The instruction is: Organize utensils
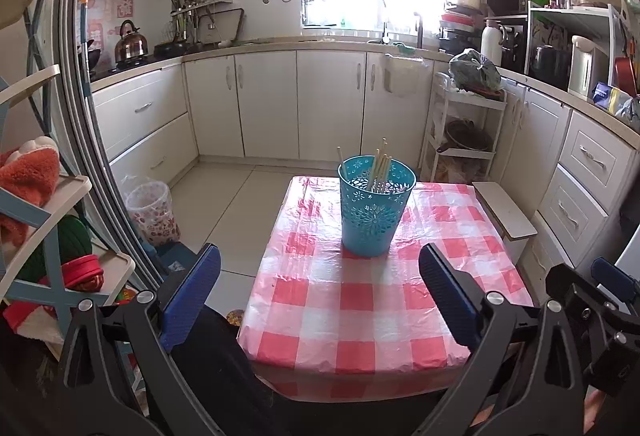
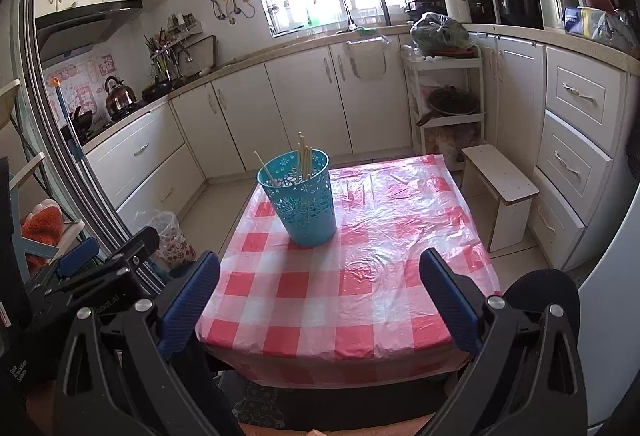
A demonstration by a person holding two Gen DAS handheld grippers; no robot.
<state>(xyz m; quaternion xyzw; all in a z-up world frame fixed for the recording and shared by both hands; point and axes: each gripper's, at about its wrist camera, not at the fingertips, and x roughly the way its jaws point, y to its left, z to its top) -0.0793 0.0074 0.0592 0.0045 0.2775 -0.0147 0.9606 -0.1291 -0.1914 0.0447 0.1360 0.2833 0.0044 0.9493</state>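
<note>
A teal perforated holder [image 1: 374,208] [image 2: 301,196] stands upright on the far half of a small table with a red-and-white checked cloth [image 1: 360,308] [image 2: 360,276]. Several pale wooden chopsticks [image 1: 380,166] [image 2: 304,156] stick out of its top. My left gripper [image 1: 320,276] hovers open over the table's near edge, well short of the holder, with nothing between its blue fingers [image 1: 192,296]. My right gripper [image 2: 320,280] is likewise open and empty above the near edge. The right gripper's body shows at the lower right of the left wrist view.
A low wooden stool [image 2: 500,188] stands right of the table. A plastic-lined waste bin [image 1: 150,208] sits on the floor to the left, beside a shelf rack [image 1: 48,204] with cloths. White kitchen cabinets [image 1: 312,104] and a narrow trolley [image 2: 444,92] line the back.
</note>
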